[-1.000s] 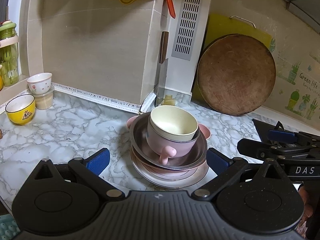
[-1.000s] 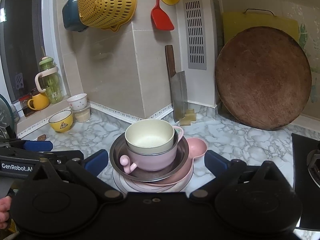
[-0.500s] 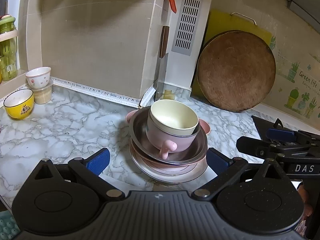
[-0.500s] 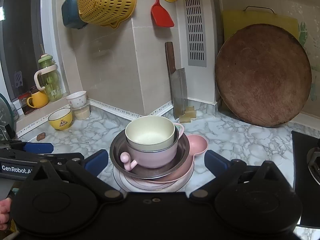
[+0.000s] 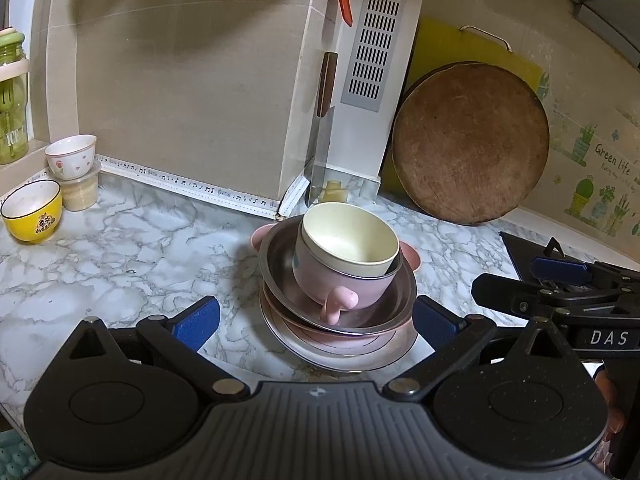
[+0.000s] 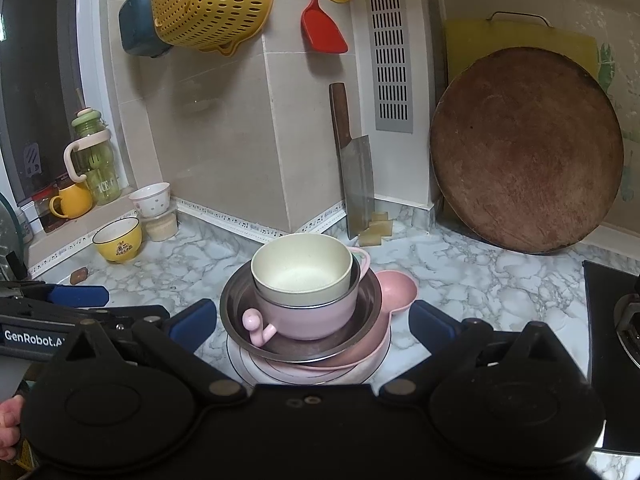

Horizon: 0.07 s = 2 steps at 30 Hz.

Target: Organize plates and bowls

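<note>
A stack of dishes stands on the marble counter in front of both grippers. A cream bowl (image 5: 352,240) (image 6: 302,266) sits inside a pink handled bowl (image 5: 340,284) (image 6: 308,318), in a steel bowl (image 5: 280,276) (image 6: 234,320), over a pink eared plate (image 6: 398,290) and a white plate (image 5: 340,356) (image 6: 248,364). My left gripper (image 5: 316,322) is open, its blue pads either side of the stack's near edge. My right gripper (image 6: 312,320) is open too and straddles the stack. Nothing is held.
A yellow bowl (image 5: 32,212) (image 6: 118,238) and a white cup on a tub (image 5: 72,158) stand at the left. A cleaver (image 6: 356,184) and round wooden board (image 6: 528,152) lean on the back wall. A black stove (image 6: 612,320) is at the right.
Both grippers have crept closer to the stack, which now looks slightly larger and lower between the pads. The dishes have not moved.
</note>
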Available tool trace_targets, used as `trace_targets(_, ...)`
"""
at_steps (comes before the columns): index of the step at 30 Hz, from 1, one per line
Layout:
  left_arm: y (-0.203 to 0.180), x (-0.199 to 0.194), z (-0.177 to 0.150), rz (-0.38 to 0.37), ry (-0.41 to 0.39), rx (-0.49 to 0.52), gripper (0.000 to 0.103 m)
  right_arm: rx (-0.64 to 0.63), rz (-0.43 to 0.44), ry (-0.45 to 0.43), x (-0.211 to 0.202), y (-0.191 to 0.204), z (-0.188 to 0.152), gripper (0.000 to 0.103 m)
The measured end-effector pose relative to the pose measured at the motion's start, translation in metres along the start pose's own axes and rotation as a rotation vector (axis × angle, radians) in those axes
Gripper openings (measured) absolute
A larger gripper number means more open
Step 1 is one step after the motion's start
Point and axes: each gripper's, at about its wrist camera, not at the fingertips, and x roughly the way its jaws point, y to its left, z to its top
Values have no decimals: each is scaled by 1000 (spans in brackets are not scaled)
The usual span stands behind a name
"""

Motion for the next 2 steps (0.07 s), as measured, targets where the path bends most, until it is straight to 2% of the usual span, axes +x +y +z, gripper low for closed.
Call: trace_targets(2,1,1,1,0,1,1,103,2,0,0,1,0,1,103)
